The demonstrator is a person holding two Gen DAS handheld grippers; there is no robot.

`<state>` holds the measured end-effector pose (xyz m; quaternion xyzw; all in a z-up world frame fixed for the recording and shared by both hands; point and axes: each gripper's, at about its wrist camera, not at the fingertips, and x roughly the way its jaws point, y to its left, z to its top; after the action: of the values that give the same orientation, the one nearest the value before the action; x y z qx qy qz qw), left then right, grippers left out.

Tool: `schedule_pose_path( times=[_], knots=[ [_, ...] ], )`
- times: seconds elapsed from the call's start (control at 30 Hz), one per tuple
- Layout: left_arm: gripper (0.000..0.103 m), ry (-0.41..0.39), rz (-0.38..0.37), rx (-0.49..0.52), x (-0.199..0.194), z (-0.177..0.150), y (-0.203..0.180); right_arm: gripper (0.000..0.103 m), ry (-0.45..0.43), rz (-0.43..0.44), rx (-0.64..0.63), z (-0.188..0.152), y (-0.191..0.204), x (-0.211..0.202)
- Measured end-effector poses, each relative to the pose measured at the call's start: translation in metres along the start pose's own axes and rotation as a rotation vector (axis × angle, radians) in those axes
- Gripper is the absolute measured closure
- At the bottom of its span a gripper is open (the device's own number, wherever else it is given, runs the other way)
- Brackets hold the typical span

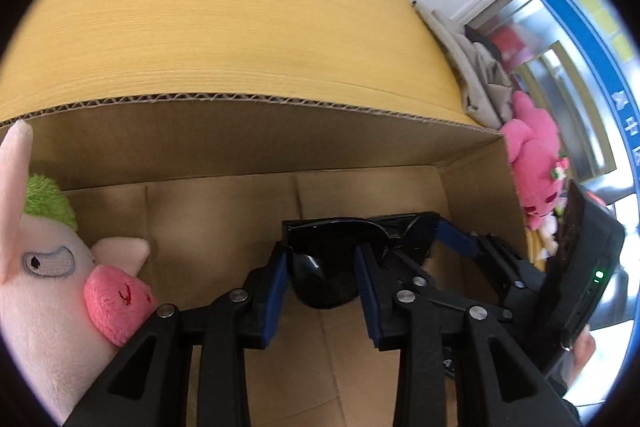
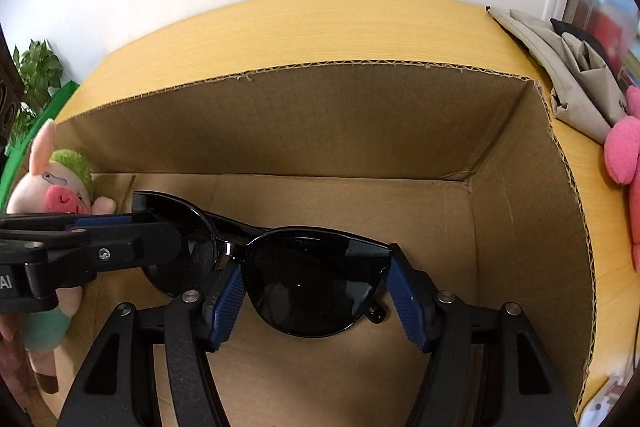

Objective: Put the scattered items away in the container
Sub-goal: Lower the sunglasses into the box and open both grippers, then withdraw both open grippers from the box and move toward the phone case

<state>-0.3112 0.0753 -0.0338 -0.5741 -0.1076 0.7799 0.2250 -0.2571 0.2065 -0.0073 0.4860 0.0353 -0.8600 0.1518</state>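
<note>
Black sunglasses [image 2: 308,275] hang inside an open cardboard box [image 2: 360,123], above its floor. My right gripper [image 2: 316,299] is shut on the right lens, blue pads at both edges. My left gripper [image 1: 320,275] is shut on the other lens of the sunglasses [image 1: 320,267]; it enters the right wrist view [image 2: 132,235] from the left. A pale pig plush with green hair [image 1: 48,267] lies in the box's left part, also in the right wrist view [image 2: 60,187].
The box stands on a yellow wooden table [image 1: 240,27]. A pink plush [image 1: 532,163] lies outside the box's right wall, beside a crumpled grey cloth bag [image 2: 580,83]. A green plant [image 2: 36,75] stands far left. A white wall is behind.
</note>
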Motion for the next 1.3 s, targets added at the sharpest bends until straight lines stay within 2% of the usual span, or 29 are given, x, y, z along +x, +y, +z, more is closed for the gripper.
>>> schedule_pose_path(
  times=[0.1, 0.2, 0.33, 0.4, 0.43, 0.47, 0.53, 0.67, 0.8, 0.9, 1.03, 1.3],
  knots=[
    [0.07, -0.024, 0.023, -0.016, -0.008, 0.0, 0.003, 0.019, -0.005, -0.018, 0.0, -0.003, 0.003, -0.002],
    [0.07, -0.063, 0.044, -0.044, -0.026, 0.002, 0.006, 0.017, -0.022, -0.007, -0.01, -0.001, 0.004, -0.012],
    [0.064, -0.14, 0.068, 0.009, -0.062, -0.008, -0.004, 0.017, -0.051, -0.023, -0.054, -0.002, 0.009, -0.035],
    [0.063, -0.202, 0.106, 0.057, -0.088, -0.02, -0.014, 0.005, -0.078, -0.024, -0.062, -0.007, 0.013, -0.053],
    [0.058, -0.245, 0.146, 0.085, -0.105, -0.03, -0.021, 0.003, -0.097, -0.013, -0.05, -0.012, 0.012, -0.067],
    [0.046, -0.284, 0.176, 0.106, -0.119, -0.041, -0.027, 0.002, -0.108, 0.011, -0.028, -0.015, 0.01, -0.077],
    [0.03, -0.379, 0.235, 0.162, -0.15, -0.068, -0.041, 0.002, -0.144, 0.094, 0.023, -0.032, 0.007, -0.106],
    [0.022, -0.576, 0.365, 0.288, -0.205, -0.134, -0.076, 0.001, -0.249, 0.1, 0.003, -0.068, 0.007, -0.162],
    [0.02, -0.691, 0.411, 0.318, -0.236, -0.192, -0.099, 0.001, -0.334, 0.025, -0.032, -0.107, 0.01, -0.207],
    [0.02, -0.713, 0.41, 0.305, -0.239, -0.223, -0.112, 0.001, -0.355, -0.028, -0.039, -0.133, 0.02, -0.226],
    [0.02, -0.699, 0.4, 0.284, -0.233, -0.257, -0.116, 0.001, -0.362, -0.079, -0.059, -0.166, 0.032, -0.246],
    [0.02, -0.669, 0.361, 0.22, -0.227, -0.293, -0.105, 0.001, -0.376, -0.106, -0.091, -0.195, 0.043, -0.269]
  ],
)
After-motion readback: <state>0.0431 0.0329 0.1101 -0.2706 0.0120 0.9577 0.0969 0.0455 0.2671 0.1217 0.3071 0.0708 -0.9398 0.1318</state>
